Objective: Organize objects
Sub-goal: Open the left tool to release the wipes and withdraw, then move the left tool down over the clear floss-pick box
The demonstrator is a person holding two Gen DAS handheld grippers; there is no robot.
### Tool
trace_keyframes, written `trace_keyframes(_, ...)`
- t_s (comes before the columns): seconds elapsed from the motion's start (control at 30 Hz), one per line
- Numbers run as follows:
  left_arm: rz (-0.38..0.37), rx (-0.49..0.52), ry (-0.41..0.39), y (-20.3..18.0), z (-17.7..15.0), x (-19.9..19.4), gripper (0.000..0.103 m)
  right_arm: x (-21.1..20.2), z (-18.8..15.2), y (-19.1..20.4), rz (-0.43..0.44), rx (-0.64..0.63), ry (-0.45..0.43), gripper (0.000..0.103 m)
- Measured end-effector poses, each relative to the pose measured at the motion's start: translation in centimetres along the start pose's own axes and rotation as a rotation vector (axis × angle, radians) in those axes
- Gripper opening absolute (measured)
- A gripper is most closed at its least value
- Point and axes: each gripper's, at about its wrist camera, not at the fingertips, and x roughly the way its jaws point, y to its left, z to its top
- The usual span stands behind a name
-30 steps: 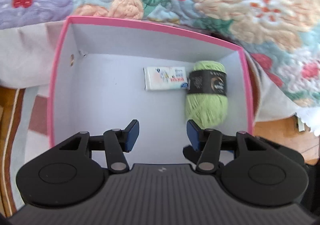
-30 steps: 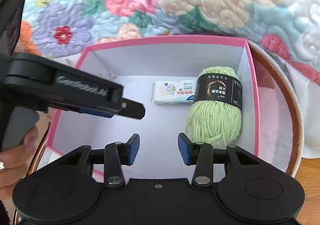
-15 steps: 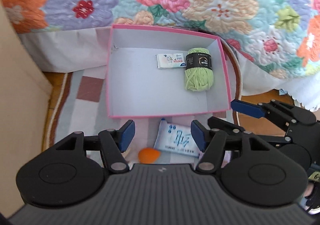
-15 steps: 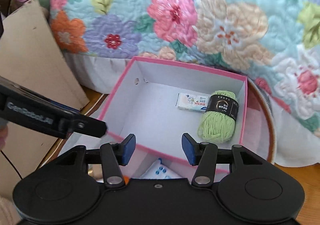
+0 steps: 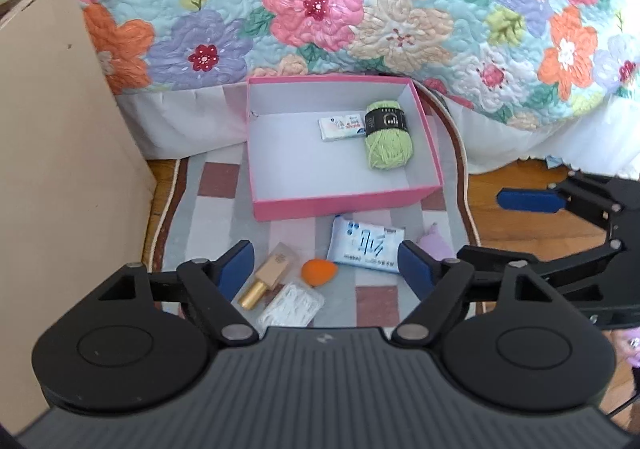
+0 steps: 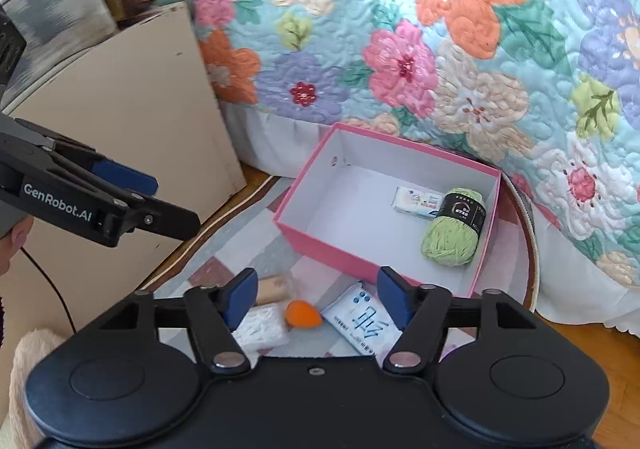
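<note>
A pink box [image 5: 340, 201] [image 6: 320, 239] stands on a checked rug and holds a green yarn ball [image 5: 387, 141] [image 6: 452, 237] and a small white packet [image 5: 342, 127] [image 6: 416, 201]. In front of the box lie a blue-and-white wipes pack [image 5: 366, 247] [image 6: 362, 323], an orange sponge [image 5: 318, 271] [image 6: 303, 314], a gold-capped tube [image 5: 269, 275] [image 6: 272, 288], a clear bag of white items [image 5: 292, 303] [image 6: 260, 325] and a lilac item [image 5: 432, 243]. My left gripper [image 5: 326, 263] is open and empty above these. My right gripper [image 6: 314, 289] is open and empty too.
A beige cabinet side [image 5: 60, 169] [image 6: 132, 121] stands at the left. A floral quilt [image 5: 360, 9] [image 6: 440, 49] hangs behind the box. Wooden floor [image 5: 520, 225] lies right of the round rug. The other gripper shows in each view, at the right [image 5: 528, 201] and at the left [image 6: 120, 177].
Both grippers have pulled back and up from the box, and both jaws have opened wider. The loose items in front of the box have come into view.
</note>
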Motion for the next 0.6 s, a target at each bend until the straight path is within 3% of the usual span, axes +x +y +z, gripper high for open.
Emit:
trace_keyframes(0.13,-0.007,-0.004,0.01,0.1,-2.5,-0.5,0.083,-0.3,-1.6,1.3,0.043,-0.017,0.011,0.076)
trace_keyframes(0.27,-0.002,-0.023,0.012,0.6,-4.8,-0.1,0.086,-0.2,-3.3,3.1,0.1,-0.082,0.003,0.086)
trace_keyframes(0.4,-0.039,-0.092,0.009,2.2,-6.8,1.4,0.094,1.2,-4.7,4.5,0.149,-0.139,0.015,0.091)
trace_keyframes(0.6,-0.089,-0.226,0.033,5.3,-9.5,5.3,0.095,4.6,-6.3,5.6,0.193,-0.184,0.037,0.092)
